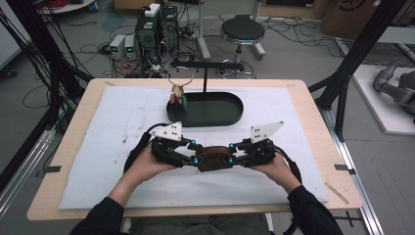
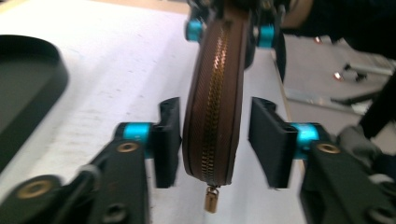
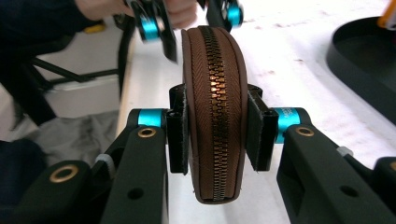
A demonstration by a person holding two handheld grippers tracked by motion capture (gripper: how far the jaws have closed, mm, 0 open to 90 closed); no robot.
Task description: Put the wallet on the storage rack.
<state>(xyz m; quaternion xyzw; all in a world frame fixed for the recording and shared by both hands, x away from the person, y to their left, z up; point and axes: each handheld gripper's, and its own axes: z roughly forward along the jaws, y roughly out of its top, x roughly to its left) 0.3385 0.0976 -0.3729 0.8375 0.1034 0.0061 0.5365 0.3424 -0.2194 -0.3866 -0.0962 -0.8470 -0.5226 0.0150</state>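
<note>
A round brown zippered pouch (image 1: 214,159) is held on edge just above the white mat, between the two grippers. My right gripper (image 3: 215,135) is shut on the pouch (image 3: 215,107), with both pads pressed against its sides and the zipper facing the camera. My left gripper (image 2: 217,140) straddles the other end of the pouch (image 2: 215,102) with its jaws open. Its left pad (image 2: 168,140) is close to the leather, and a gap shows beside the right pad (image 2: 268,140). The brass zipper pull (image 2: 211,198) hangs at the near end. In the high view, the left gripper (image 1: 193,159) and right gripper (image 1: 234,159) face each other.
A black oval tray (image 1: 220,115) with a T-shaped stand (image 1: 205,66) sits behind the grippers on the white mat (image 1: 122,112). It holds small coloured items (image 1: 177,98), and a wire ring (image 1: 180,76) hangs from the bar. Bare mat lies left and right of the hands.
</note>
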